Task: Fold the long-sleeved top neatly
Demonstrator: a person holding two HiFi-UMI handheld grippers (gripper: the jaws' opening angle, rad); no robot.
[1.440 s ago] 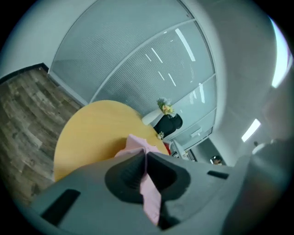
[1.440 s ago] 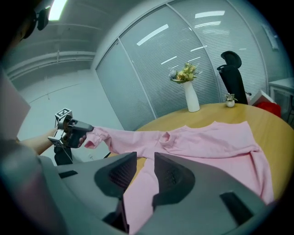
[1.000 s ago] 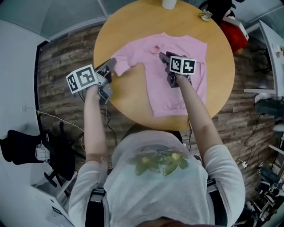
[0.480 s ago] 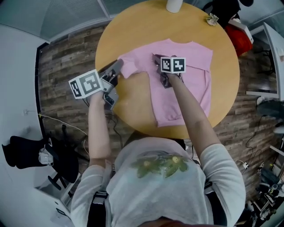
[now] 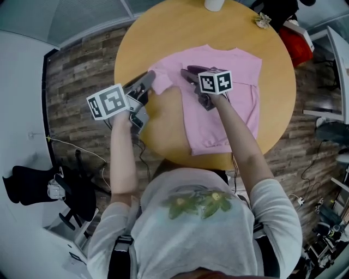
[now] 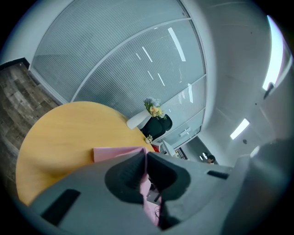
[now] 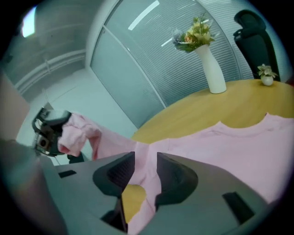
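Observation:
A pink long-sleeved top (image 5: 232, 92) lies flat on the round wooden table (image 5: 163, 32). Its left sleeve (image 5: 161, 79) is lifted off the wood, with my left gripper (image 5: 151, 82) shut on the sleeve end. In the left gripper view, pink cloth (image 6: 117, 153) is pinched in the left gripper (image 6: 144, 153). My right gripper (image 5: 188, 71) rests over the top where that sleeve meets the body. Its jaws have just been opening. In the right gripper view the right gripper (image 7: 146, 160) stands apart with pink fabric (image 7: 239, 147) lying in the gap. The held sleeve bunch (image 7: 76, 133) hangs at the left.
A white vase (image 5: 214, 4) with flowers (image 7: 197, 32) stands at the table's far edge. A small plant (image 5: 263, 20) sits to its right. Off the table lie a red bag (image 5: 297, 41), a black chair (image 7: 252, 27) and wood-plank floor (image 5: 76, 71).
The right gripper has slid left across the top to the sleeve's root. The left gripper has carried the sleeve end a little toward the body of the top.

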